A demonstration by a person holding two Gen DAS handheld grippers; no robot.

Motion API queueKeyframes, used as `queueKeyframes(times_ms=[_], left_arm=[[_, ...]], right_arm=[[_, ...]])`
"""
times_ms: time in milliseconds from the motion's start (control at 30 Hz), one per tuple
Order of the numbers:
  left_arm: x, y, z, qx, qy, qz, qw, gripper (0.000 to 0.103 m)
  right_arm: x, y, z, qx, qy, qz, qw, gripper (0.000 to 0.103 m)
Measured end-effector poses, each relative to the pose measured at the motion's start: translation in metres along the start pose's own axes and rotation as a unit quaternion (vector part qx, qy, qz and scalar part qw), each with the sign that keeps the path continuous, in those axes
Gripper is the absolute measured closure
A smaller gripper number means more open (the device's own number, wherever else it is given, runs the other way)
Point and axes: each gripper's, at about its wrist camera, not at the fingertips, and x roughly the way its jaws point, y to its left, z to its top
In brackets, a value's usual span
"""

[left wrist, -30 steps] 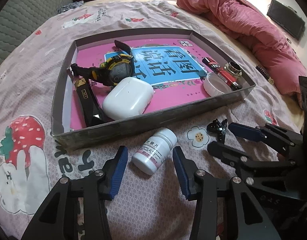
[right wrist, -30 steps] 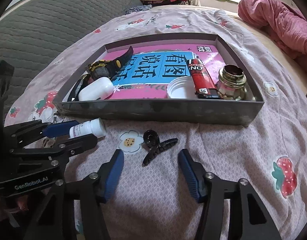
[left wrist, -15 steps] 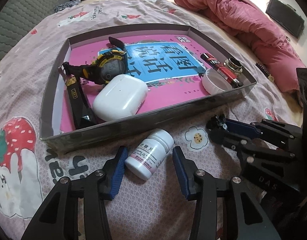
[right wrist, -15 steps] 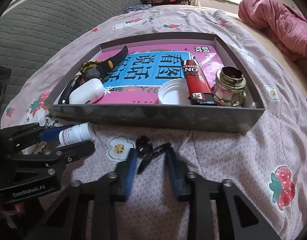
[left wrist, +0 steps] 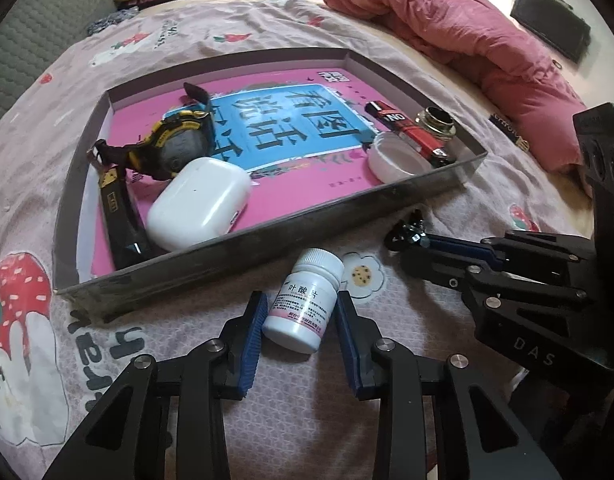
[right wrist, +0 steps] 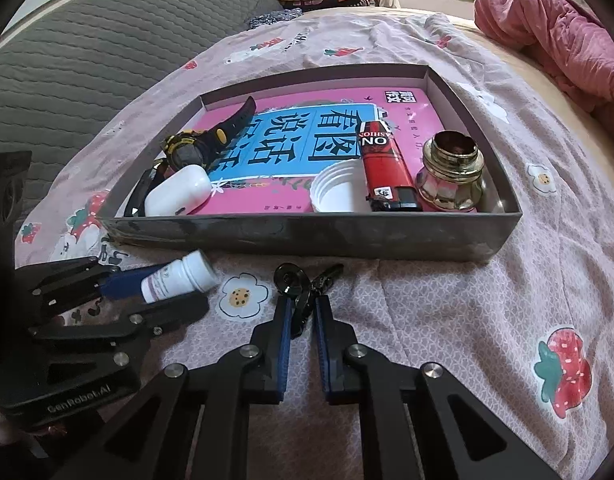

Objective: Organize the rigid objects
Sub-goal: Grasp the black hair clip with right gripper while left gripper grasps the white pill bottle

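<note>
Two claws at the near wall of a tray on the bed, each over one small item.

Bed with pink strawberry-print sheet (left wrist: pixel 187 320); shallow grey cardboard tray (right wrist: pixel 307 236) holds a pink book, white earbud case (left wrist: pixel 199 204), black-yellow watch (left wrist: pixel 175 148), red lighter (right wrist: pixel 383 160), brass jar (right wrist: pixel 453 172), white lid (right wrist: pixel 335 192). Left claw (left wrist: pixel 301 320) closing, white pill bottle (left wrist: pixel 305 304) lying between its blue pads, contact unclear. Right claw (right wrist: pixel 301 312) clenched on black hair clip (right wrist: pixel 303 292), just outside the tray.
</note>
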Motion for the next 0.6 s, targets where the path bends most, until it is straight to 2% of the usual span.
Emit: queueKeyframes(times_ms=[333, 600], left_arm=[[-0.025, 0.001, 0.003, -0.014, -0.036, -0.013, 0.9992, 0.068], [-0.036, 0.001, 0.001, -0.006, -0.048, 0.005, 0.9988, 0.068]], right_arm=[[-0.023, 0.004, -0.004, -0.004, -0.018, 0.023, 1.0, 0.091], [-0.031, 0.011, -0.005, -0.023, -0.028, 0.027, 0.999, 0.091]])
